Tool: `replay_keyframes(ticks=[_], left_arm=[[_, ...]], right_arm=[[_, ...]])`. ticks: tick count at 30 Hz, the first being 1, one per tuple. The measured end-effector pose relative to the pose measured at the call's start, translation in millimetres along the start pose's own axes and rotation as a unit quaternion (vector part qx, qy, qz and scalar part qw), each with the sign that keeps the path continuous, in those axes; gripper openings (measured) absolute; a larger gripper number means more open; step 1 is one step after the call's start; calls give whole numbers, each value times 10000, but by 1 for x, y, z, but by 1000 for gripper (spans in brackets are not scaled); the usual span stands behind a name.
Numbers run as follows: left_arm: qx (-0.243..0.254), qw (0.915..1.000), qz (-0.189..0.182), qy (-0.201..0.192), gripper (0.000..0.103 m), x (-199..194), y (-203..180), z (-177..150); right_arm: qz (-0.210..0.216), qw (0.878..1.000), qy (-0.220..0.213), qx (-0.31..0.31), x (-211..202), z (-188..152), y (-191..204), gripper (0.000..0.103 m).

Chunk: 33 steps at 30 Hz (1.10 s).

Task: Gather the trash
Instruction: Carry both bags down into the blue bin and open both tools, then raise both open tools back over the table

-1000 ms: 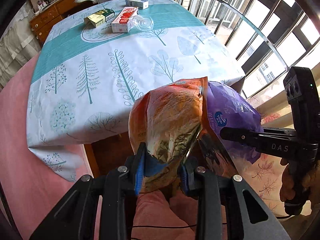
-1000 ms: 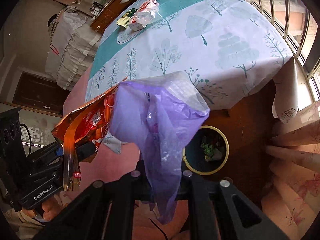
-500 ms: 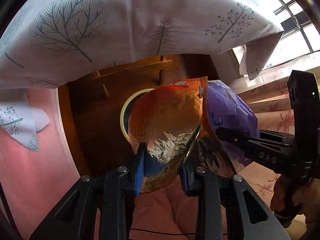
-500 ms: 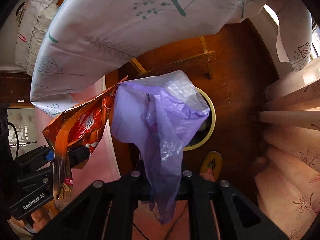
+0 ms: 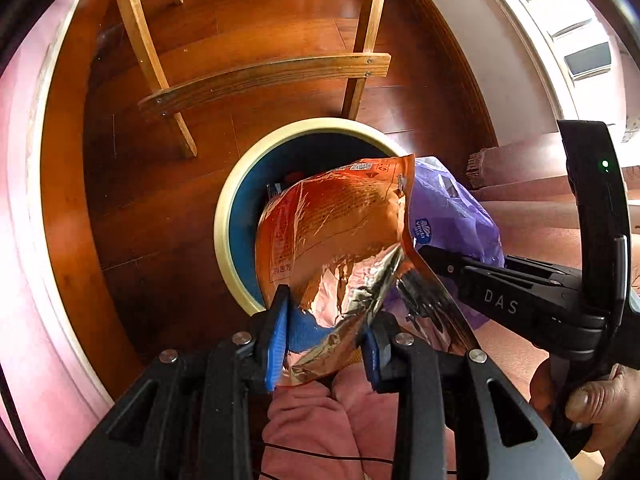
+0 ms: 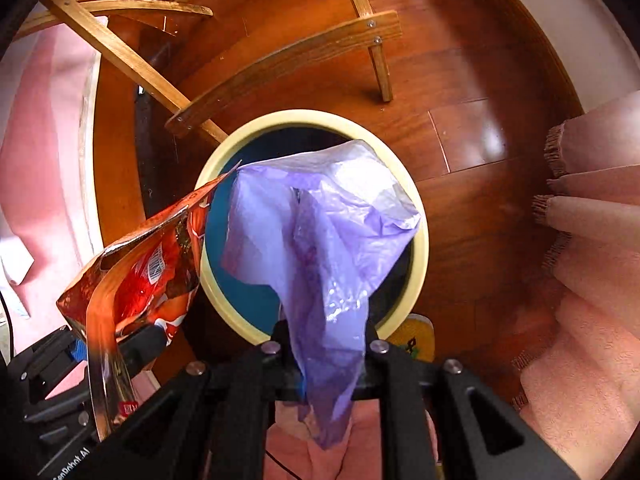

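Quick count of what's showing: two pieces of trash, one orange snack bag (image 5: 332, 232) sitting mid-frame and one purple plastic bag (image 6: 320, 240) hanging in the center of the right wrist view. One round bin (image 5: 228, 232) with a cream rim is sitting behind them, mid-frame. Two claws are showing, the left claw (image 5: 322, 340) at the bottom and the right claw (image 6: 324, 344) likewise. One hand (image 5: 592, 404) is peeking in at lower right. One wooden crossbar (image 5: 264, 80) is running across the upper part.
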<state>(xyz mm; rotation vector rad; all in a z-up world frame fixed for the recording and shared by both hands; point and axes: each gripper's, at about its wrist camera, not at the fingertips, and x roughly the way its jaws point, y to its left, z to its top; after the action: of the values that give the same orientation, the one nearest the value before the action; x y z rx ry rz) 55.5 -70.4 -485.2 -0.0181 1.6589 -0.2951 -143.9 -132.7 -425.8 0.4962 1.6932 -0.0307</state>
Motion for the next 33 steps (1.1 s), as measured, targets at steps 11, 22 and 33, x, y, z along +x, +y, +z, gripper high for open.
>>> replay_keyframes(ticks=[11, 22, 33], left_arm=[[-115, 9997, 212, -103, 94, 19, 9, 5], [-63, 9965, 526, -644, 99, -77, 4, -13], [-49, 9912, 171, -1312, 99, -232, -18, -44]], right_arm=[[123, 9999, -70, 11, 24, -9, -8, 53], [188, 9985, -406, 330, -58, -33, 4, 61], [159, 9973, -713, 16, -182, -78, 41, 61]])
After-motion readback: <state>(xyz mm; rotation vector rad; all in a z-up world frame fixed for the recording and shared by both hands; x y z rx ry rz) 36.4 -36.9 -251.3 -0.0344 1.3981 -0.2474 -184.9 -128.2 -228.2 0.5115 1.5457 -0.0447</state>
